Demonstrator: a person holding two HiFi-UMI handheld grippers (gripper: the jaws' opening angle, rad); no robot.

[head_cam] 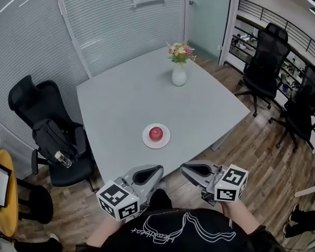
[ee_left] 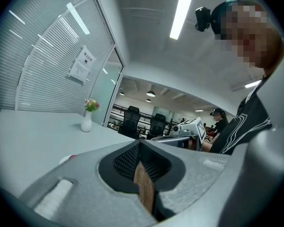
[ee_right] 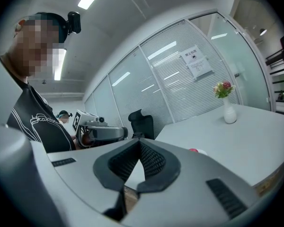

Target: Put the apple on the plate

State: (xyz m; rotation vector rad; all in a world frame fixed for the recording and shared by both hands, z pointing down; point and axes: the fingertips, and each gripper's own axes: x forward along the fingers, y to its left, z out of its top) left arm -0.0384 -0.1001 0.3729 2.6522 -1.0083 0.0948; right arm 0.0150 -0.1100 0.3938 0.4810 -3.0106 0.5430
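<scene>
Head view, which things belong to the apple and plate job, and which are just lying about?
Job in hand:
- apple, already on the plate
- left gripper, shut, empty
- right gripper, shut, empty

Lying about:
- vase of flowers
- black chair with a bag
- two black chairs at the right

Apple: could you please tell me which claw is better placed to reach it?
Left, marginally: in the head view the left claw lies almost directly before the apple on the plate; the right claw sits further aside. Both are shut and empty.
</scene>
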